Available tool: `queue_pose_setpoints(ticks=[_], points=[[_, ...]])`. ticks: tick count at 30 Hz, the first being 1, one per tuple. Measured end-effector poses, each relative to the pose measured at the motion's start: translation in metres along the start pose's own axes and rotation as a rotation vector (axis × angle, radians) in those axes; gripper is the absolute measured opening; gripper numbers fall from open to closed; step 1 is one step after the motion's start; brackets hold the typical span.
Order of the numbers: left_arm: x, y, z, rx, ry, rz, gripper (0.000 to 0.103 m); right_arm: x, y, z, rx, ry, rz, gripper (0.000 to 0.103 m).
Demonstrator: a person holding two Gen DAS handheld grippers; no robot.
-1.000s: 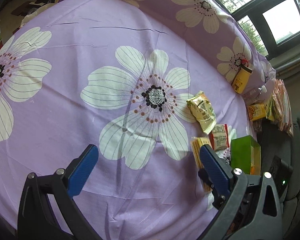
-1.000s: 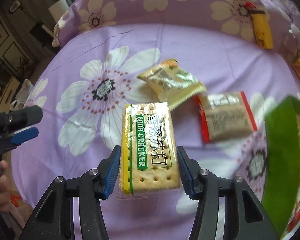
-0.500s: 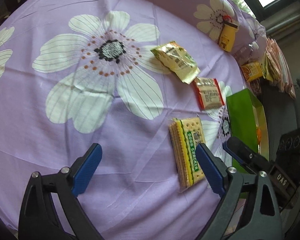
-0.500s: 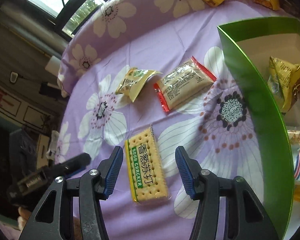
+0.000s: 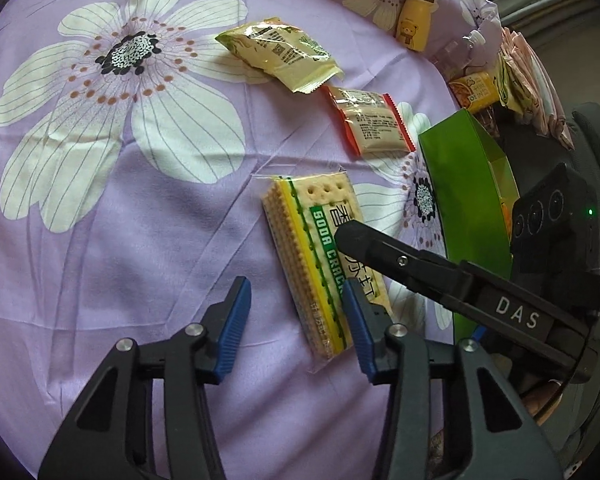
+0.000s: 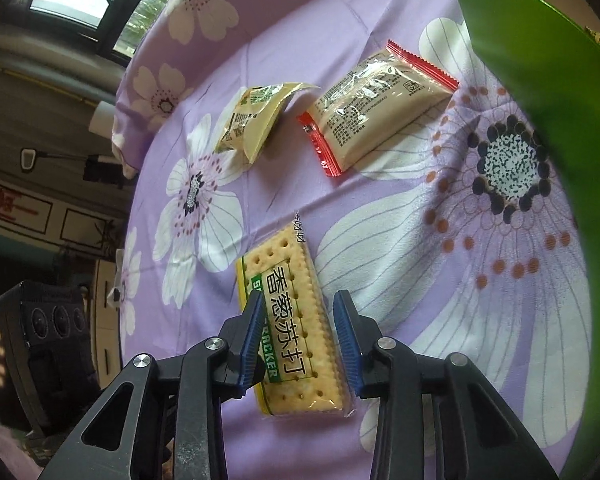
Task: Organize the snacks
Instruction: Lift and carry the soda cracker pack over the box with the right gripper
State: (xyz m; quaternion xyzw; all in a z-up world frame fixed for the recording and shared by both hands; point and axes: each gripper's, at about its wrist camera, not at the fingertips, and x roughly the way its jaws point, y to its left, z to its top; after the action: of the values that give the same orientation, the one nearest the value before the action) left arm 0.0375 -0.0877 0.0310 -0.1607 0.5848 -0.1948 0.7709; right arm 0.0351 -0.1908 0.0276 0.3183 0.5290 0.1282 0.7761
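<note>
Soda cracker pack [image 6: 296,320] between right claw [image 6: 298,334] fingers

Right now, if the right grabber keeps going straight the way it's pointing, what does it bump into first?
Most likely the soda cracker pack. It lies on the purple cloth between the right gripper's open fingers. Farther along sits the red-edged snack packet, though depth is hard to judge.

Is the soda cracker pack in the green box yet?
Out. The soda cracker pack lies flat on the purple cloth, beside the green box.
</note>
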Motion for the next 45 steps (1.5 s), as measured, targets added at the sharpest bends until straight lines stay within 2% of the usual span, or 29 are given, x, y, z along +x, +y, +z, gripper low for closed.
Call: queue_pose_setpoints(ticks=[4, 10, 18, 25, 30, 36, 45], points=[[0.005, -0.002, -0.001, -0.01, 0.013, -0.059, 0.031, 0.0, 0.003, -0.001, -0.017, 0.008, -0.004, 0.038], [-0.004, -0.016, -0.003, 0.027, -0.023, -0.038, 0.029, -0.011, 0.01, -0.002, -0.042, -0.014, -0.038, 0.038], [-0.041, -0.063, 0.001, 0.133, -0.153, -0.091, 0.027, -0.079, 0.029, 0.0, -0.1, -0.205, -0.029, 0.039], [-0.045, -0.122, 0.003, 0.283, -0.232, -0.135, 0.027, -0.145, 0.01, -0.001, -0.067, -0.371, -0.033, 0.039], [-0.028, -0.154, 0.008, 0.327, -0.2, -0.206, 0.027, -0.178, -0.012, -0.002, -0.017, -0.46, -0.074, 0.039], [-0.01, -0.183, 0.013, 0.359, -0.18, -0.236, 0.027, -0.196, -0.042, -0.001, 0.066, -0.495, -0.059, 0.039], [0.015, -0.21, 0.013, 0.387, -0.132, -0.271, 0.027, -0.215, -0.073, -0.005, 0.143, -0.534, -0.1, 0.039]])
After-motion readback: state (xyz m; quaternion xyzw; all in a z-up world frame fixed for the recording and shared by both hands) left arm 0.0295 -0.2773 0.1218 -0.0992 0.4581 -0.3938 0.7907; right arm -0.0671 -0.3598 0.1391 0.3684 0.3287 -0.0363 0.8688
